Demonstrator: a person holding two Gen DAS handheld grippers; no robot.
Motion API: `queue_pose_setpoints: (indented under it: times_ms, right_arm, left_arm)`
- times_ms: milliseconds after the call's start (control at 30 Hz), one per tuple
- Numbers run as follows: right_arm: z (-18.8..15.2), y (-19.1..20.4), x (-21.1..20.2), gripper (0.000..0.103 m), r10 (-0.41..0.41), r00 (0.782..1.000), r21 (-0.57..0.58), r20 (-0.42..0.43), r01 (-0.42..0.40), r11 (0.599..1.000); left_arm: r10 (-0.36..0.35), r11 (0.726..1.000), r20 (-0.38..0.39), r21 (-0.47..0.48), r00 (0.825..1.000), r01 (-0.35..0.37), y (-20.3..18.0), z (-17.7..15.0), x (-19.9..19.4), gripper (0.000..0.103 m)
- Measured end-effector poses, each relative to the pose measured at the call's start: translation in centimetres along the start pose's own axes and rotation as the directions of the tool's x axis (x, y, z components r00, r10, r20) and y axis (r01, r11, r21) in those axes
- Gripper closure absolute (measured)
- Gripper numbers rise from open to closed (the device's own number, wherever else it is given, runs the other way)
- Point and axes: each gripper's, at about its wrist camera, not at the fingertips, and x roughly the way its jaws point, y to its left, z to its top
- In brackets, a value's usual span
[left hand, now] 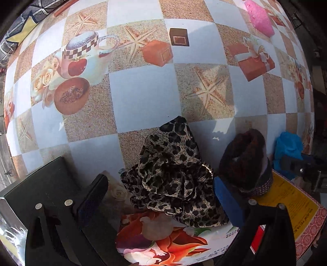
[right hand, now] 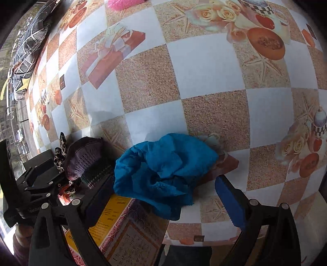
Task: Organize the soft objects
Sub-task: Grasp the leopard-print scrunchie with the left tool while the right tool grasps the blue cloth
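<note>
A crumpled leopard-print cloth (left hand: 173,174) lies between the wide-apart fingers of my left gripper (left hand: 161,198), which is open; the cloth rests partly on a flower-printed box (left hand: 163,241). A dark knitted hat (left hand: 245,159) sits just past the blue right pad (left hand: 226,200). In the right wrist view a bunched blue cloth (right hand: 163,169) lies between the fingers of my right gripper (right hand: 163,196), also open. The knitted hat (right hand: 85,159) and the leopard-print cloth (right hand: 61,151) show to its left. A pink fluffy piece (left hand: 259,16) lies far off on the table.
A checkered printed tablecloth (left hand: 143,92) covers the table. A yellow and red patterned box (right hand: 122,235) lies under the blue cloth's near edge. A black box (left hand: 47,180) stands at the left. A dark patterned cushion (right hand: 26,51) sits at the table's far edge.
</note>
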Motion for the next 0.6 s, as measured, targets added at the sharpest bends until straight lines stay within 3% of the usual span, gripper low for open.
queue_pose_setpoints:
  times_ms: [133,367,467,600]
  right_arm:
    - [0.4,-0.1,1.7,0.004,-0.083,0.996,-0.024,-0.022,0.082,0.996]
    - [-0.1,0.8,2.5,0.001,-0.224,0.974,-0.093,0.020,0.225,0.970]
    - [-0.5,1.1,2.9,0.001,-0.245,0.969,-0.106,0.027,0.246,0.963]
    - [-1.3,1.7,3.0,0.004,-0.226,0.973,-0.108,0.042,0.229,0.967]
  left_arm:
    - [-0.022,0.999,0.012,-0.023,1.000,0.022,0.2,0.3,0.4,0.000]
    - [-0.020,0.998,-0.001,-0.067,1.000,0.020,0.4,0.7,1.4,0.000]
    - [-0.034,0.997,-0.013,-0.076,0.999,0.033,0.5,1.1,1.6,0.000]
    - [-0.021,0.998,0.005,-0.062,1.000,0.021,0.3,1.2,1.1,0.008]
